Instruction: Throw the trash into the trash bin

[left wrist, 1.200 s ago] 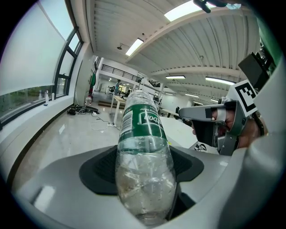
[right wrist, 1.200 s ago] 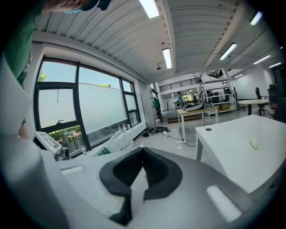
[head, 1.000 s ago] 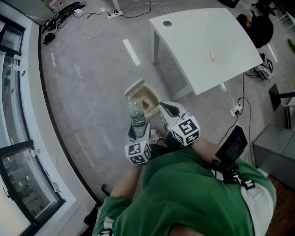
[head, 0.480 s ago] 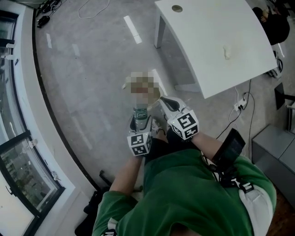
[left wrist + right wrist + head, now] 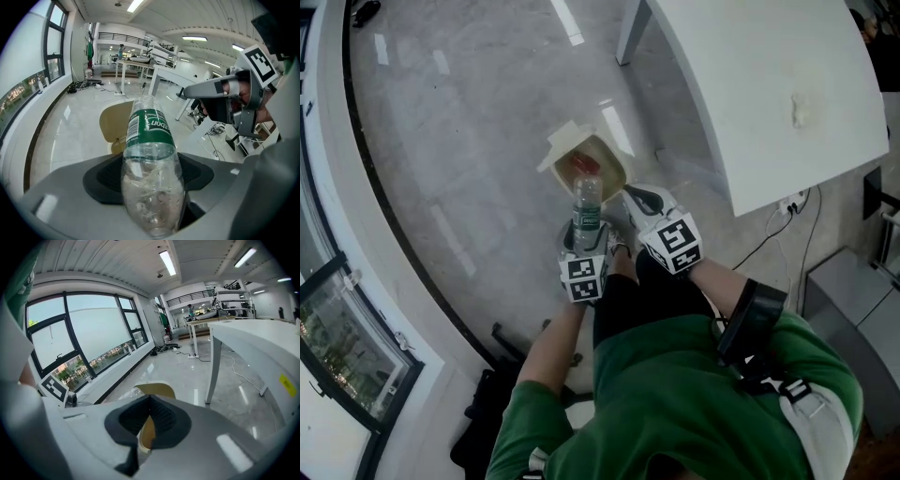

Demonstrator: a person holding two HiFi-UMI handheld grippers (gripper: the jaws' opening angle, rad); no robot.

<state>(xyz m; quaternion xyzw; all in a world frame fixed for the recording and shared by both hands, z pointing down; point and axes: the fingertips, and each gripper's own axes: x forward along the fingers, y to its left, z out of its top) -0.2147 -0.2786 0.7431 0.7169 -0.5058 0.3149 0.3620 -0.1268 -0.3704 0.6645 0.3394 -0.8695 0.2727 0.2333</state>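
— What do we see in the left gripper?

— Its 2 jaws stand wide and clamp the base of 1 clear plastic bottle with a green label. In the left gripper view the crumpled bottom fills the space between the dark pads.

— Where is the bottle in the head view?

— At the centre of the frame, with its neck pointing up the picture. Its top overlaps the near edge of the trash bin. We cannot tell how high above the bin it is.

— And the bin?

— It is beige and stands on the grey floor, just above centre. Its lid is swung open toward the upper left. Something red shows at its mouth, right at the bottle's top. We cannot tell whether it lies in the bin.

— What about the right gripper?

— It sits just right of the bottle, with its tips near the bin's lower right corner. In the right gripper view we see the 2 jaws meeting at the tips and gripping nothing. Only beige shows through the slit behind them.

— Anything else?

— A white table fills the upper right, and our green shirt fills the bottom.
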